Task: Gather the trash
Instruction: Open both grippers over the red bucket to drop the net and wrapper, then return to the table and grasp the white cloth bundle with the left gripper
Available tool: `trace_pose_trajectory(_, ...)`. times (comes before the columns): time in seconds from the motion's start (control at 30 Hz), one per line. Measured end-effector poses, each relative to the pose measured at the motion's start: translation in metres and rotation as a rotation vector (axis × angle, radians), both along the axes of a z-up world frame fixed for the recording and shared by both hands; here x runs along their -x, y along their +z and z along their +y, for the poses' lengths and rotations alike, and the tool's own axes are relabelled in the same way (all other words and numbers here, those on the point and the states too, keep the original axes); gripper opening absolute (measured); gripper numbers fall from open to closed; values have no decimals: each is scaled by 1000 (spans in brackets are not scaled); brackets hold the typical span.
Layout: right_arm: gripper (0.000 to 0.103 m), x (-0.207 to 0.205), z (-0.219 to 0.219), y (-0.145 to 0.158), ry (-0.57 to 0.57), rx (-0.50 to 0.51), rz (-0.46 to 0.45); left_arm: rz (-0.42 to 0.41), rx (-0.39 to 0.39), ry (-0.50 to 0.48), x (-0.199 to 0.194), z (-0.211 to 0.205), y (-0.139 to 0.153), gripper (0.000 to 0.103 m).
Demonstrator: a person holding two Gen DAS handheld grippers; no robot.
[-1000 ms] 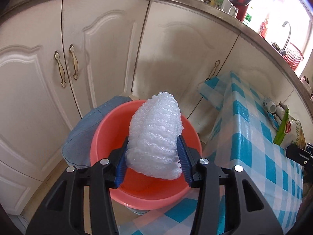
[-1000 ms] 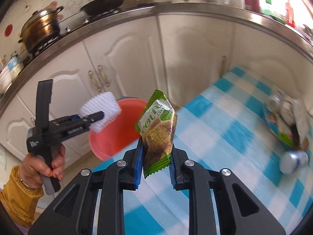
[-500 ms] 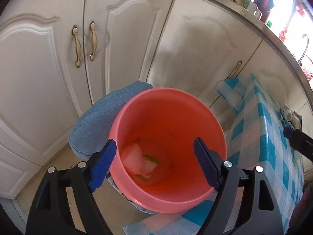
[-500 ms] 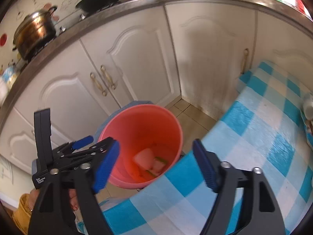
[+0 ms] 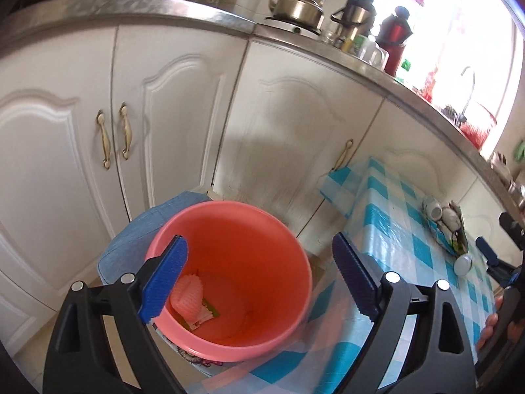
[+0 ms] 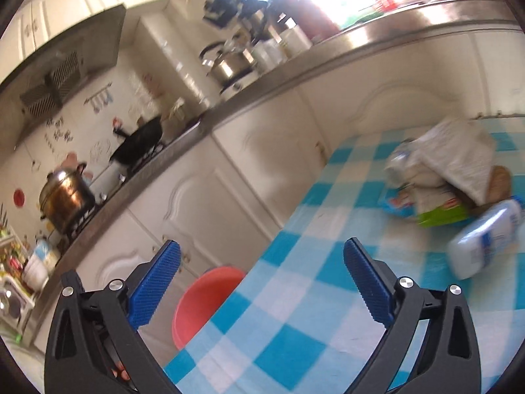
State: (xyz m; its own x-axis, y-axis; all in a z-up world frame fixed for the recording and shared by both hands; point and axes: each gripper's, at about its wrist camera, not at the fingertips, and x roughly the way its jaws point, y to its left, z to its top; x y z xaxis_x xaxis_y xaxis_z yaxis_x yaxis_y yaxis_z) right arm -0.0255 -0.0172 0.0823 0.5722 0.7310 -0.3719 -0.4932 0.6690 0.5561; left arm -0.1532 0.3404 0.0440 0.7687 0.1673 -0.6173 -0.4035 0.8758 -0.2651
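While the left gripper (image 5: 259,282) hangs over the pink bucket (image 5: 229,295), its blue pads have just been spreading and nothing sits between them. On the bucket's floor, toward its left wall, lie the white foam net (image 5: 187,298) and a green-edged wrapper (image 5: 205,315) touching it. The bucket stands on a blue cushion (image 5: 131,239) just off the near left corner of the checked table (image 5: 410,229), below the white cupboards (image 5: 170,124). The right gripper (image 6: 262,282) points across the table's left edge; its jaws have likewise just been opening and now stand wide apart, empty. More trash is heaped near the table's far right edge: a crumpled pile of wrappers (image 6: 443,170), blurred, and a white bottle (image 6: 485,239) on its side touching it. A kettle (image 5: 298,6) stands on the counter above.
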Motion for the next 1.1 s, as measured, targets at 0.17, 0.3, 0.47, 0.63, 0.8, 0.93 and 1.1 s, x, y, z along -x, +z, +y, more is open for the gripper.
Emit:
trace_pose_trajectory(0.17, 98, -10, -62, 7, -95, -74, 0, 37, -48, -78, -20, -41, 19, 90)
trace_pose_trajectory(0.3, 98, -25, -116, 0, -158, -177, 38, 26, -31, -196, -39, -77, 38, 90)
trace_pose_trajectory(0.47, 98, -42, -182, -19, -252, -274, 119, 1, 7, -377, -83, -139, 63, 90)
trace_pose_trajectory(0.63, 98, -58, -229, -49, -303, -354, 278, 18, 82, -454, -161, -187, 73, 90)
trace_pose_trajectory(0.8, 98, -58, -241, -52, -329, -326, 267, 81, 158, -528, -242, -229, 68, 90)
trace_pose_trajectory(0.93, 98, -60, -244, -55, -335, -305, 257, 153, 201, -510, -303, -248, 52, 90)
trace_pose_trajectory(1.1, 98, -65, -247, -66, -328, -336, 289, 285, 207, -488, -364, -266, 21, 90)
